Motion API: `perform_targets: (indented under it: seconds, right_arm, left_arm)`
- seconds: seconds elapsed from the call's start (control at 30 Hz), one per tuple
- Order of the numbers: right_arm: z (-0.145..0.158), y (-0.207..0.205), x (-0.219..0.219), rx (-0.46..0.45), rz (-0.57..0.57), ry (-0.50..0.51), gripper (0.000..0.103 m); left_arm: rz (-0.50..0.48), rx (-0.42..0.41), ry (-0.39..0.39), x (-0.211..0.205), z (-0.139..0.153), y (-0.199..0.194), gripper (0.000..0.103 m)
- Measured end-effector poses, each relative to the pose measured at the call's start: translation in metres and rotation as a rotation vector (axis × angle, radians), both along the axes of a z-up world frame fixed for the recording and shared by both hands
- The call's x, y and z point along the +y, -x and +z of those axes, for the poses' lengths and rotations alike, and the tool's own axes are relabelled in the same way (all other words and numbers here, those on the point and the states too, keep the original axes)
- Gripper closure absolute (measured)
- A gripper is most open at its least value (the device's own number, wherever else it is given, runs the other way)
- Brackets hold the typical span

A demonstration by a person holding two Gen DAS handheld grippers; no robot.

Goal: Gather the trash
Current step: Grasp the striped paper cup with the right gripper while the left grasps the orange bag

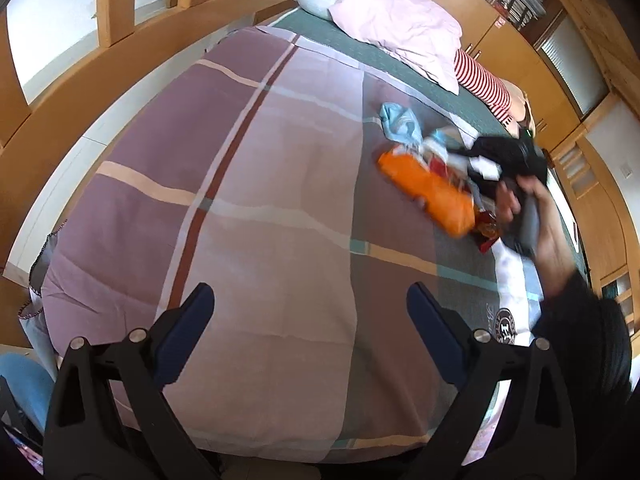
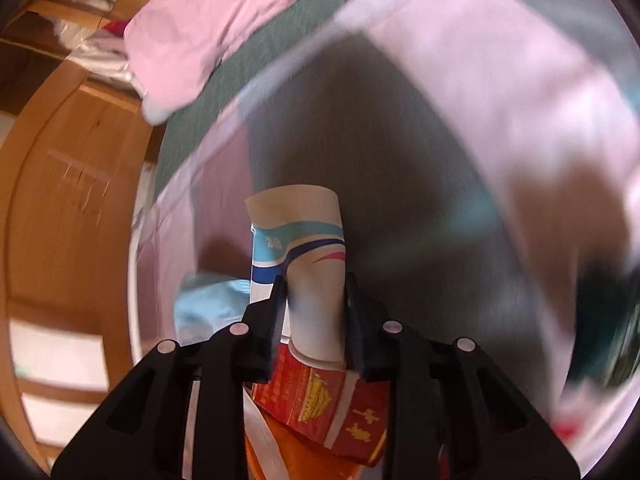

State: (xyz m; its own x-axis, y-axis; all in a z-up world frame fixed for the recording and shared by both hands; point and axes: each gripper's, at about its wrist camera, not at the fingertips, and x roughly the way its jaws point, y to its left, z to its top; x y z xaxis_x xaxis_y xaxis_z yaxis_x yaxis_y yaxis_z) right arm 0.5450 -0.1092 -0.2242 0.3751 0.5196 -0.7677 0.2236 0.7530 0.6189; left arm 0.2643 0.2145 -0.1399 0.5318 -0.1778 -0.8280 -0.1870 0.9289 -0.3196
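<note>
Clamping our right claw (image 2: 316,300) on white paper cup w/ blue stripes (image 2: 298,236), lower centre, for lifting it; left claw (image 1: 310,312) apart, nothing between.

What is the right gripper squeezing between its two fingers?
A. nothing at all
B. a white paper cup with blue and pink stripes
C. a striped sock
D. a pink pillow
B: in the right wrist view the right gripper has both fingers pressed against the sides of the white paper cup, above a red packet.
</note>
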Motion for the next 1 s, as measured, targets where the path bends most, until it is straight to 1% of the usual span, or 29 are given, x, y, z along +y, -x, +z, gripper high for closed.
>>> perform_targets:
  seconds: [0.07,0.13,0.17,0.2,0.27,0.33,0.37,0.4,0.47,0.53,0.6,0.63,0.67,0.7,0.73,0.77,0.83,0.87,0.93,1.0]
  right_arm:
    - [-0.003,0.033,0.013,0.016,0.04,-0.055,0.074]
    - [-0.006,0.058,0.03,0.035,0.085,-0.073,0.074]
    - [-0.007,0.079,0.042,0.036,0.112,-0.087,0.074]
    - [-0.005,0.09,0.049,0.029,0.125,-0.088,0.074]
    - [0.006,0.118,0.06,-0.033,0.113,-0.086,0.074]
    - [0.024,0.136,0.06,-0.124,0.054,-0.061,0.074]
    - [0.041,0.152,0.059,-0.201,0.007,-0.037,0.074]
    - [0.051,0.163,0.058,-0.243,-0.021,-0.021,0.074]
    - [0.075,0.185,0.058,-0.315,-0.053,0.063,0.074]
    - [0.097,0.214,0.054,-0.38,-0.11,0.159,0.074]
    - [0.109,0.241,0.047,-0.422,-0.158,0.233,0.074]
    - [0.111,0.252,0.042,-0.432,-0.181,0.255,0.074]
    - [0.115,0.268,0.034,-0.442,-0.222,0.277,0.073]
    - [0.115,0.277,0.027,-0.442,-0.244,0.288,0.073]
    - [0.115,0.286,0.023,-0.441,-0.262,0.3,0.073]
    - [0.114,0.294,0.016,-0.443,-0.271,0.31,0.073]
    - [0.115,0.302,0.009,-0.453,-0.29,0.283,0.073]
    - [0.116,0.302,0.009,-0.459,-0.298,0.293,0.073]
    - [0.12,0.304,0.01,-0.486,-0.306,0.313,0.073]
    - [0.124,0.305,0.012,-0.499,-0.301,0.337,0.073]
  left_arm:
    - [0.018,0.003,-0.001,0.003,-0.001,-0.002,0.007]
    - [0.046,0.009,0.001,0.009,-0.004,-0.005,0.007]
    - [0.063,0.014,0.003,0.013,-0.005,-0.006,0.007]
    - [0.078,0.02,0.01,0.017,-0.007,-0.006,0.007]
    - [0.095,0.035,0.02,0.022,-0.01,-0.008,0.007]
    - [0.09,0.06,0.023,0.022,-0.016,-0.011,0.007]
    - [0.08,0.077,0.025,0.02,-0.02,-0.012,0.007]
    - [0.065,0.092,0.027,0.017,-0.024,-0.013,0.007]
    - [0.032,0.112,0.037,0.008,-0.031,-0.016,0.007]
    - [-0.01,0.126,0.079,-0.003,-0.038,-0.019,0.008]
    - [-0.061,0.14,0.162,-0.018,-0.048,-0.022,0.011]
    - [-0.082,0.147,0.198,-0.025,-0.051,-0.023,0.017]
    - [-0.114,0.158,0.25,-0.037,-0.056,-0.026,0.024]
    - [-0.133,0.163,0.278,-0.043,-0.06,-0.028,0.027]
    - [-0.151,0.172,0.306,-0.05,-0.063,-0.029,0.033]
    - [-0.162,0.188,0.329,-0.058,-0.069,-0.031,0.035]
    - [-0.149,0.214,0.356,-0.067,-0.079,-0.032,0.034]
    - [-0.135,0.22,0.372,-0.068,-0.084,-0.034,0.03]
    - [-0.11,0.201,0.408,-0.067,-0.087,-0.038,0.025]
    - [-0.094,0.186,0.426,-0.065,-0.088,-0.04,0.027]
